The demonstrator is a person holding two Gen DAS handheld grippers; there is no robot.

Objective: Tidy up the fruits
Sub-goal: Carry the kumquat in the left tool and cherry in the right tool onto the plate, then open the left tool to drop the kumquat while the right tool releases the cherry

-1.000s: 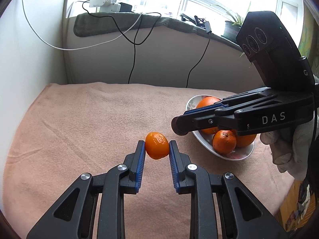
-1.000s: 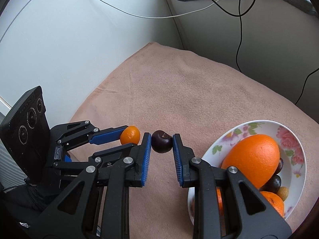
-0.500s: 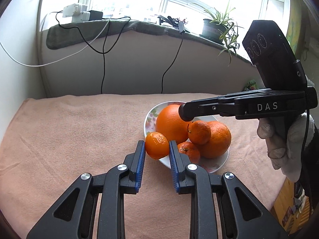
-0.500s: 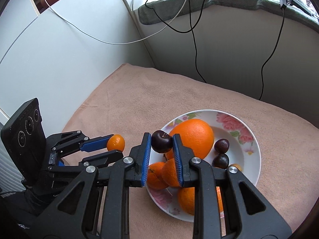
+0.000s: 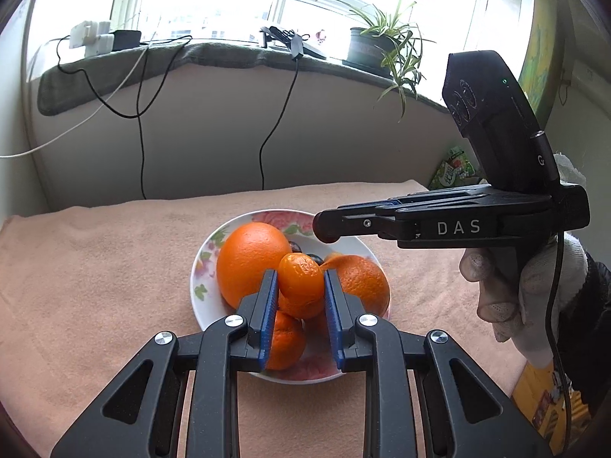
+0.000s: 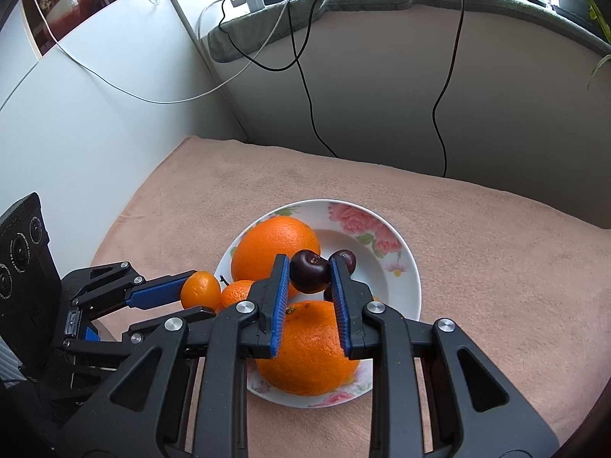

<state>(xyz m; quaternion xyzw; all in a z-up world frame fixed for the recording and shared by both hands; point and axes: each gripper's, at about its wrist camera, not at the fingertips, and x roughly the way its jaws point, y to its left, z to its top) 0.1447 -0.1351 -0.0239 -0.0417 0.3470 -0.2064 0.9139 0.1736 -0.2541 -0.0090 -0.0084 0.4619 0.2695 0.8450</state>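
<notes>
My left gripper (image 5: 299,280) is shut on a small orange kumquat (image 5: 299,278) and holds it over the flowered white bowl (image 5: 202,267). It also shows in the right wrist view (image 6: 187,294), with the kumquat (image 6: 200,290) at the bowl's left rim. My right gripper (image 6: 307,271) is shut on a dark cherry (image 6: 309,271) above the bowl (image 6: 401,263). In the left wrist view the right gripper (image 5: 328,225) hovers over the bowl's far side. The bowl holds two large oranges (image 6: 273,248) (image 6: 305,347), small mandarins (image 5: 284,339) and another dark cherry (image 6: 345,259).
The bowl stands on a peach cloth (image 6: 477,267) covering the table. A grey wall with hanging cables (image 5: 267,141) runs behind it, a white panel (image 6: 95,122) closes the left side. A potted plant (image 5: 382,45) sits on the sill. A gloved hand (image 5: 534,297) holds the right gripper.
Both grippers moved with their fruit from over the cloth left of the bowl to above the bowl. The bowl now lies directly under the fingertips in both views.
</notes>
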